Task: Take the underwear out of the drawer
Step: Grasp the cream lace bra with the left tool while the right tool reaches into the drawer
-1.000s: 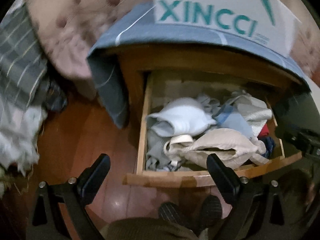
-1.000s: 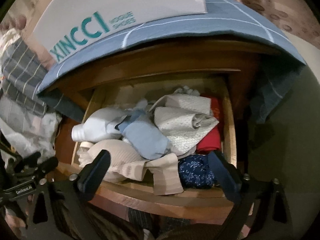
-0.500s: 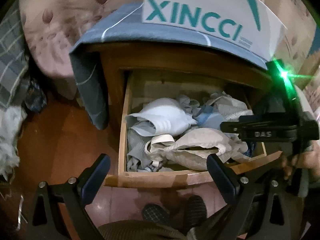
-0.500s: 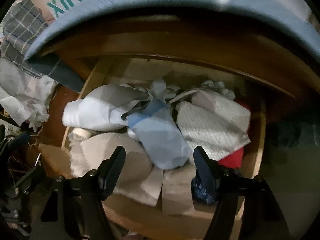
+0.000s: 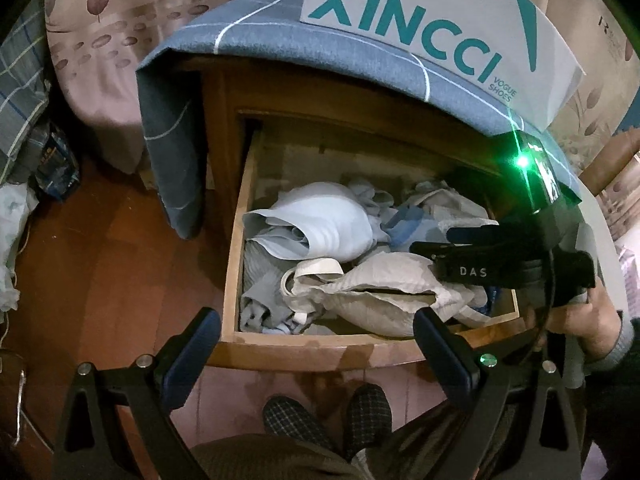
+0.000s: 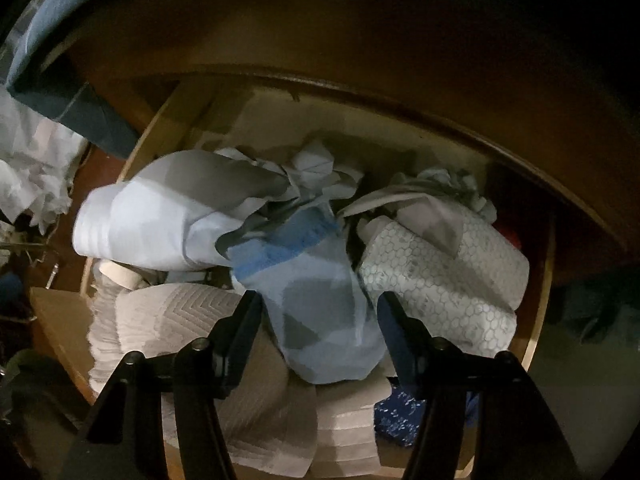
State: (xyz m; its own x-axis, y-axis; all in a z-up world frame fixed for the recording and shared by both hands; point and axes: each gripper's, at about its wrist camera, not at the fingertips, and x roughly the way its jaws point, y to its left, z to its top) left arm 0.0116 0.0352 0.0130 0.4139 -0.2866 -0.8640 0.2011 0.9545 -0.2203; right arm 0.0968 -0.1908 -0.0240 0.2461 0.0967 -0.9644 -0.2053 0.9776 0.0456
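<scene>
Since the earlier frames the right gripper [image 6: 318, 328] has dropped from above the drawer [image 5: 236, 240] down into its heap, and its jaws have narrowed; the left gripper [image 5: 316, 350] has hardly shifted.

Now the right gripper's 2 fingers straddle a light blue piece of underwear [image 6: 316, 312] that lies on top of the heap, near the drawer's front rail. Its jaws are closing around the garment, but a thin gap shows on each side, so the pads do not yet appear to press the cloth. The left gripper hangs spread wide and empty just outside the front rail, over the floor.

As for progress, the drawer stands pulled out and every garment is still inside it: a white padded piece [image 6: 156, 216] toward the drawer's left side, a beige one [image 5: 380, 280] against the front rail, and a honeycomb-patterned one [image 6: 444, 272] toward the right side. Nothing is lifted yet. What remains, I judge, is to finish the pinch and raise the blue piece clear of the drawer.
</scene>
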